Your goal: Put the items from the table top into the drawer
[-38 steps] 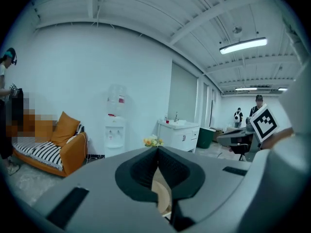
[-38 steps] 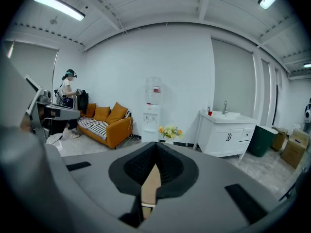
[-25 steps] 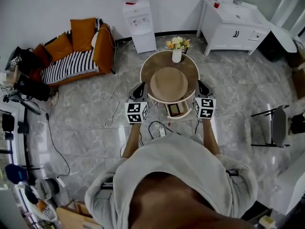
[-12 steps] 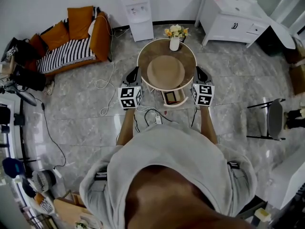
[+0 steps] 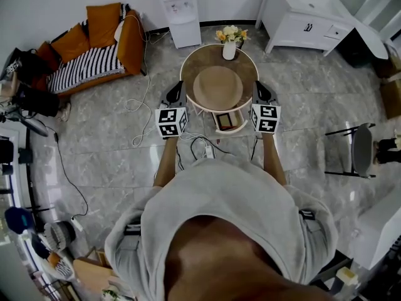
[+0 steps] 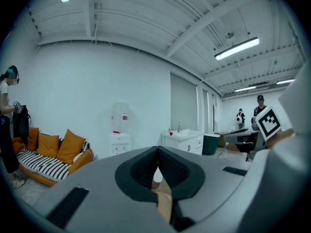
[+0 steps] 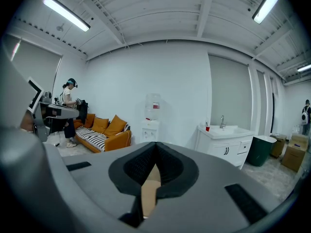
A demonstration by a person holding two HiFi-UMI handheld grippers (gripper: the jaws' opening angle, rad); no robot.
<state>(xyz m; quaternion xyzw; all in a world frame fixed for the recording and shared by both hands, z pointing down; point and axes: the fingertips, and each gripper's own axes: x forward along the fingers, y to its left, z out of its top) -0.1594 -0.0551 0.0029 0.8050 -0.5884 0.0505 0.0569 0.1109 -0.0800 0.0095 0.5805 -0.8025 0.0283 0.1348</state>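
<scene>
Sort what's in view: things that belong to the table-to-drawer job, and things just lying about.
Job: round table; flower vase on it; open drawer; left tool and right tool, both shut.

Lying about: orange sofa; water dispenser; white sink cabinet; chair.

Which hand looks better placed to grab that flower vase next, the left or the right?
Right, narrowly. The left tool and right tool flank the round table, both shut and empty. But the vase stands slightly right of the table's middle, and the open drawer sits nearer the right tool.
</scene>
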